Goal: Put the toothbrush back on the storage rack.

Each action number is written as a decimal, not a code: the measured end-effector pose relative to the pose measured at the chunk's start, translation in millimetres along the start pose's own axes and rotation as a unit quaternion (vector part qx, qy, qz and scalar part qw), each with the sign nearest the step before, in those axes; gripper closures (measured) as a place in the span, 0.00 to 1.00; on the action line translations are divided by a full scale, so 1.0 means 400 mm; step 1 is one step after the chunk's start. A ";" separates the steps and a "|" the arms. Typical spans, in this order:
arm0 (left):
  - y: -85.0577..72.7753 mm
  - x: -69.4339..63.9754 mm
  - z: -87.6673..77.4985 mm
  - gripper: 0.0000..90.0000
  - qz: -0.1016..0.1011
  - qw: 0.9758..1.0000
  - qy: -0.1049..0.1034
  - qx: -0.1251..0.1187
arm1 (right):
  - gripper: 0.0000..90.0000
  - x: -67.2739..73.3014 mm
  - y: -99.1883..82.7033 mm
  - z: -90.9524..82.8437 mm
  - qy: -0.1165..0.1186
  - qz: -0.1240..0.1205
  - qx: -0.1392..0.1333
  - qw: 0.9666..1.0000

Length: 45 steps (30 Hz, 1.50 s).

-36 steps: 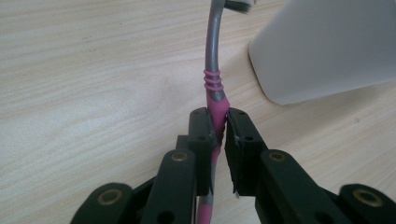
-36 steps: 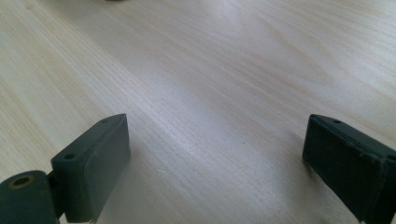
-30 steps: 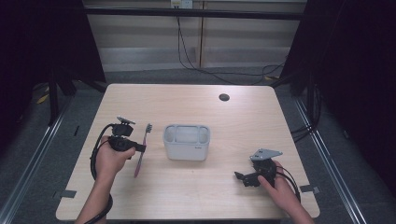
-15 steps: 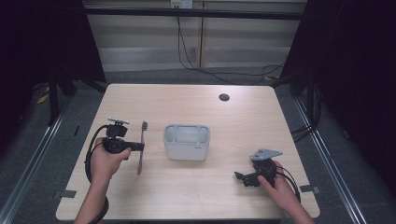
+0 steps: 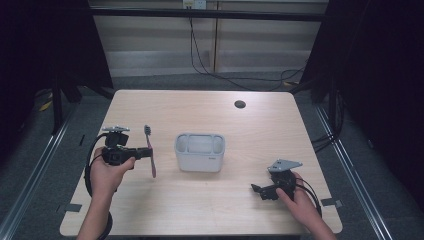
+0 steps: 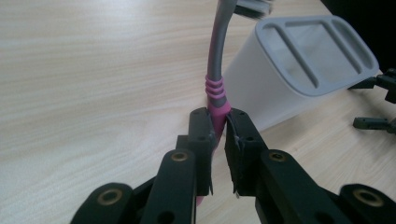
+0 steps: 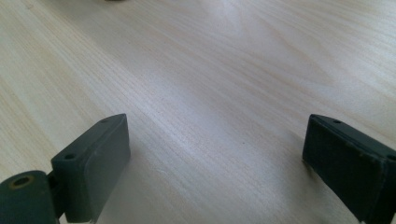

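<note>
A pink and grey toothbrush [image 5: 149, 150] hangs above the table's left side, head at the far end, with my left gripper [image 5: 146, 152] shut on its handle. In the left gripper view the jaws pinch the pink handle of the toothbrush [image 6: 216, 88], which points toward a white holder [image 6: 299, 70] with three compartments. That holder [image 5: 199, 152] stands at the table's middle, a short way right of the brush. My right gripper [image 5: 260, 192] rests low at the front right, jaws wide apart over bare wood [image 7: 219, 107].
The wooden table [image 5: 210, 115] has a round black cable port [image 5: 240, 104] at its far right. Dark floor and metal rails surround the table. A cable loops from the left gripper by the table's left edge.
My left gripper has lifted and drawn slightly left with the toothbrush, which now stands steeper. The right gripper has stayed put.
</note>
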State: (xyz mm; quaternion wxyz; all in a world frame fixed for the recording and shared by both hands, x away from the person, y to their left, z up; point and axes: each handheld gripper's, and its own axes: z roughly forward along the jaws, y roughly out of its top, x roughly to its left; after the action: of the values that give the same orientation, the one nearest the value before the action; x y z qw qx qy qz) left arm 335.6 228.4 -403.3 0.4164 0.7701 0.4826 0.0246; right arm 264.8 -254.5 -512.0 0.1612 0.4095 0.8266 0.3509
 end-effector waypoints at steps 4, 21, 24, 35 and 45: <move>0.009 -0.010 -0.006 0.90 0.001 1.000 -0.004 -0.009 | 0.08 0.000 0.000 0.000 0.000 0.000 0.000 1.000; 0.060 -0.047 -0.038 0.90 0.027 0.998 -0.018 -0.053 | 0.08 0.000 0.000 0.000 0.000 0.001 0.000 1.000; 0.065 -0.052 -0.041 0.90 0.029 0.998 -0.021 -0.056 | 0.08 0.000 0.000 0.000 0.000 0.000 0.000 1.000; 0.088 -0.068 -0.057 0.90 0.038 0.996 -0.026 -0.078 | 0.08 0.000 0.000 0.000 0.000 0.000 0.000 1.000; 0.111 -0.084 -0.063 0.90 0.047 0.995 -0.030 -0.088 | 0.08 0.000 0.000 0.000 0.000 0.000 0.000 1.000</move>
State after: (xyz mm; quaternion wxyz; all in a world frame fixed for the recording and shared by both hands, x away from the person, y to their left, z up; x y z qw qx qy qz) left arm 338.7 210.2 -345.2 0.4956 0.7527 0.4288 0.0635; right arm 264.8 -254.5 -512.0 0.1610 0.4095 0.8265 0.3510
